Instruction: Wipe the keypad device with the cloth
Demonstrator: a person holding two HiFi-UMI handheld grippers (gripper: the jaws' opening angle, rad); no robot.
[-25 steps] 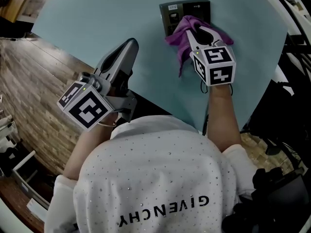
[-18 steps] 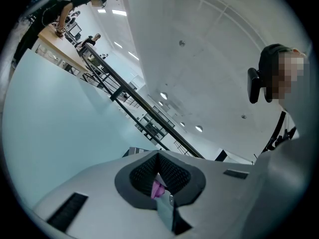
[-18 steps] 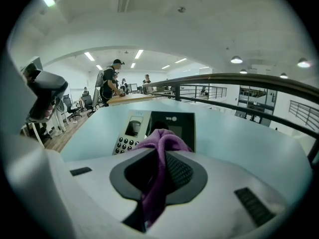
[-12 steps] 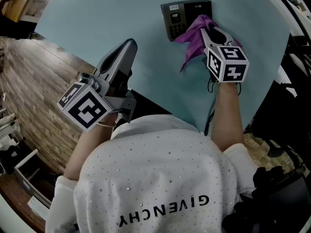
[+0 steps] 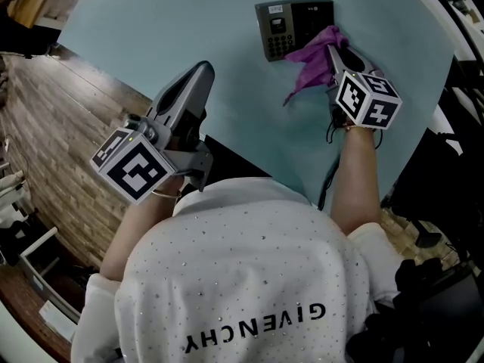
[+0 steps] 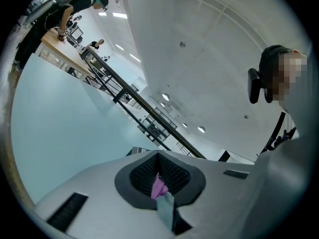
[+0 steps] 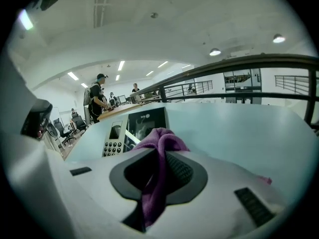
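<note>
Right gripper (image 5: 333, 49) clenched on cloth (image 5: 311, 60), bunched at 4 o'clock of keypad (image 5: 291, 27), overlapping its corner. Cloth soft, light, limp; loose tail hangs, so grip near bunch. Keypad rigid, flat on table (image 5: 151, 44), may slide. Left gripper (image 5: 195, 82) closed at 8 o'clock, well apart.

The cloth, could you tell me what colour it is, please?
Purple. The cloth shows best in the right gripper view.
</note>
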